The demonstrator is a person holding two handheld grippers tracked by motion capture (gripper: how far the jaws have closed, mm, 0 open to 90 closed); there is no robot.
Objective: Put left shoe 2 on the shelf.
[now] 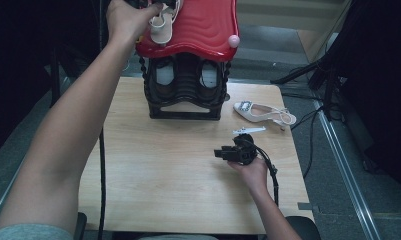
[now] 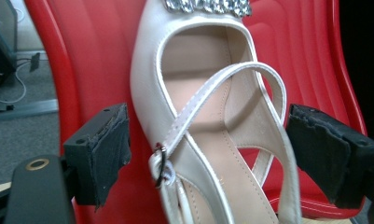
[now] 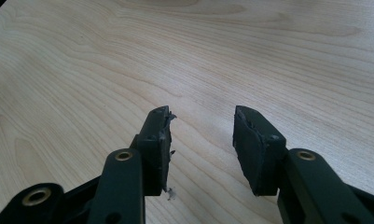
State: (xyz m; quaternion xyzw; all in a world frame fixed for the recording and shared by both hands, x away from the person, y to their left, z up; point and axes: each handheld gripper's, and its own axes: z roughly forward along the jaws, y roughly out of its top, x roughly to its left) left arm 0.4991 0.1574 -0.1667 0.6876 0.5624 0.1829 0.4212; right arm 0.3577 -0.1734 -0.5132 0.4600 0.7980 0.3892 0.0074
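Observation:
A white strappy sandal [image 2: 198, 116] with a jewelled toe lies on the red top shelf [image 2: 96, 56] of a shoe rack; the high view shows that sandal [image 1: 162, 27] at the shelf's left end. My left gripper [image 2: 212, 154] is open, one jaw on each side of the sandal's heel straps, neither touching. The matching sandal [image 1: 264, 113] lies on the wooden table [image 1: 163, 170], right of the rack. My right gripper [image 1: 219, 152] hovers low over bare wood near the table's middle right, and its jaws [image 3: 201, 140] stand open with nothing between them.
The rack has a black frame [image 1: 185, 112] and stands at the table's far edge, with dark shoes [image 1: 164, 80] on its lower shelf. A pink knob [image 1: 233, 41] sits on the red shelf's right corner. Cables and stands [image 1: 328, 80] crowd the floor at the right.

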